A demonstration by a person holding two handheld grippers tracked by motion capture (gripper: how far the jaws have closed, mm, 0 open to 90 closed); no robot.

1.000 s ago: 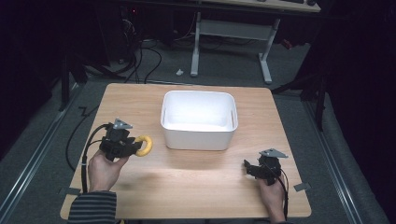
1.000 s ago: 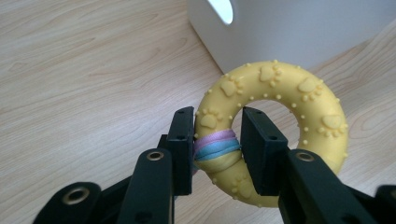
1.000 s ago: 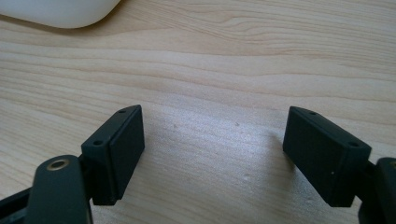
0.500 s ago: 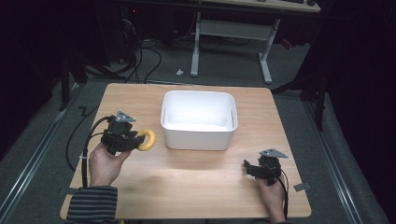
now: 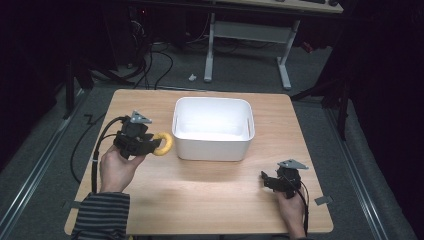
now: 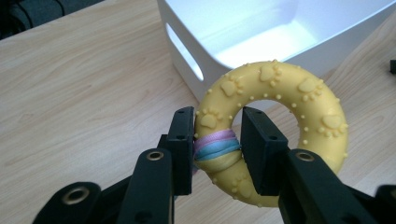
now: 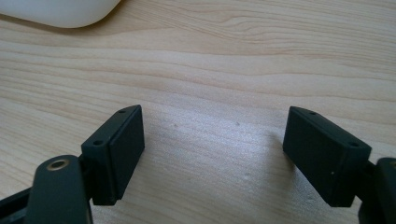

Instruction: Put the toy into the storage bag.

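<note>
Left gripper (image 6: 217, 144) clamped on ring (image 6: 280, 121) just beside bin (image 5: 212, 127), presumably for dropping in; right gripper (image 7: 212, 154) agape, idle, farther off.

Wooden table (image 5: 210, 200), grey carpeted floor (image 5: 165, 75), white-legged desk (image 5: 247, 30) behind, black cables (image 5: 150, 60)

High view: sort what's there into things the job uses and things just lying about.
In use:
yellow ring toy, clamped in the left gripper
white bin

Lying about:
right gripper, jaws open, idle on the table
desk frame behind
floor cables
</note>
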